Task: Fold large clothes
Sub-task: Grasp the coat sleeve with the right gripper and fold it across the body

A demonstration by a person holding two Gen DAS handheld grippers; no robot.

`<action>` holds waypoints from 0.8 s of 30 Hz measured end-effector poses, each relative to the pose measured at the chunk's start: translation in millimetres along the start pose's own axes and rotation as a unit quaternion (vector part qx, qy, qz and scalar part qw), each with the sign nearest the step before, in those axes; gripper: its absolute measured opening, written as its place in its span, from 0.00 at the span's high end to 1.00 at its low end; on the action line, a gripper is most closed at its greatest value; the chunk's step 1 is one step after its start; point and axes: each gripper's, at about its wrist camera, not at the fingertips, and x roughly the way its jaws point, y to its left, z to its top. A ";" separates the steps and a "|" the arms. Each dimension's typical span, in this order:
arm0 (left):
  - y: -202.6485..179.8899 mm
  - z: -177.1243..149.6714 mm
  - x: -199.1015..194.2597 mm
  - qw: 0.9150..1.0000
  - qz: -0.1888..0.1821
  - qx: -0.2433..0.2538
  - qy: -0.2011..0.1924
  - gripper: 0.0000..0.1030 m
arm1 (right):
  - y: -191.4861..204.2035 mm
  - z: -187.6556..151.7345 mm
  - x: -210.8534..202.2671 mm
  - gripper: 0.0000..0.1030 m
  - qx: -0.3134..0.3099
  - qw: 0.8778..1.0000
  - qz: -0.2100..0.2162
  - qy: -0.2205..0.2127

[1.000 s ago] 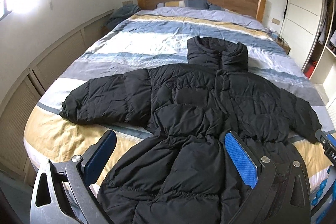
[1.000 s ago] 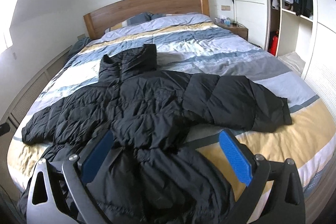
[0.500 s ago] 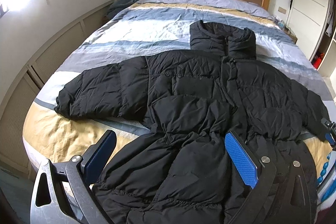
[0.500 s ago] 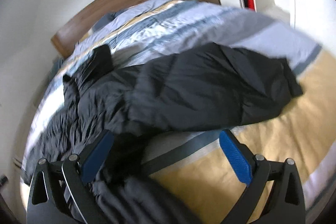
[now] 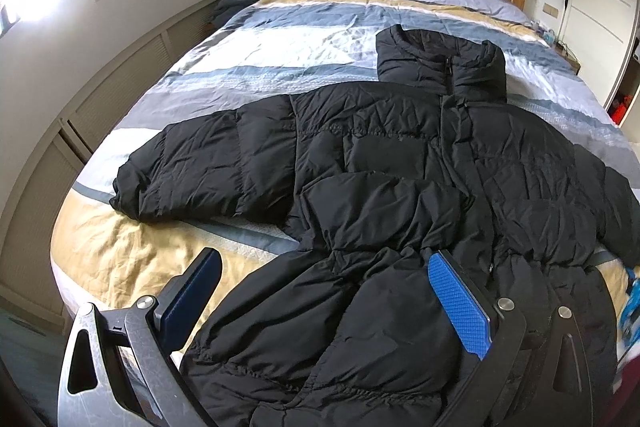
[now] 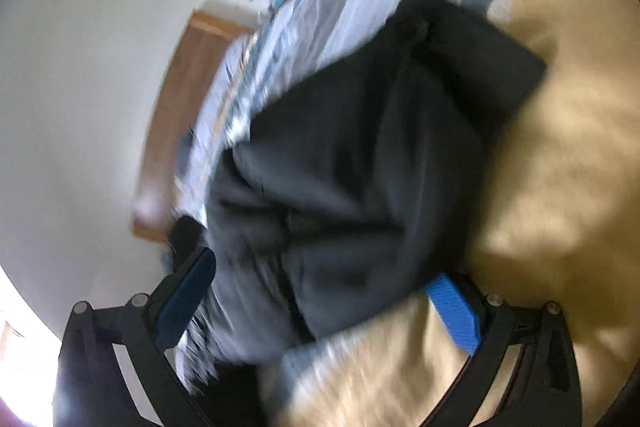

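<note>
The black puffer jacket [image 5: 400,195], filling the frame's centre, looked soft, bulky and slippery, best pinched at a cuff; both the left claw [image 5: 324,291] and the right claw [image 6: 324,291] stood spread.

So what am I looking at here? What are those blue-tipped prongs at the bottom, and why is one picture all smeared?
No robot here: a person holds a two-fingered gripper in each hand, with a wide-angle camera on each looking along the fingers. The prongs are those fingers. The sharp picture is from the left gripper, open, over a black puffer jacket spread on a striped bed. The smeared picture is from the right gripper, tilted and blurred by motion, also open, facing the jacket's sleeve. Neither holds anything.
</note>
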 end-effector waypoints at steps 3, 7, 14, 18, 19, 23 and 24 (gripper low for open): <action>-0.3 0.0 -1.0 1.000 0.002 0.004 -0.001 0.02 | -7.7 15.9 2.7 0.03 0.033 0.999 0.023 -0.023; 1.9 -0.4 -2.5 1.000 0.001 0.004 -0.003 0.02 | -4.1 26.9 2.6 0.24 0.037 0.998 0.042 -0.033; 6.3 -4.0 -6.7 1.000 -0.012 -0.002 -0.005 0.02 | 23.8 27.8 -7.9 0.84 -0.018 0.998 0.058 -0.028; 11.5 -6.3 -14.3 1.000 -0.023 -0.009 -0.011 0.02 | 62.4 22.7 -16.8 0.90 -0.069 0.994 0.080 -0.022; 13.9 -6.2 -17.5 0.999 -0.028 -0.011 -0.014 0.02 | 74.8 20.4 -18.5 0.90 -0.084 0.992 0.087 -0.018; 22.1 -4.7 -32.3 0.999 -0.035 -0.016 -0.033 0.02 | 137.4 -5.3 -22.3 0.91 -0.155 0.980 0.121 0.008; 25.1 -4.1 -36.5 0.998 -0.039 -0.019 -0.038 0.02 | 150.3 -11.4 -22.6 0.91 -0.167 0.978 0.127 0.014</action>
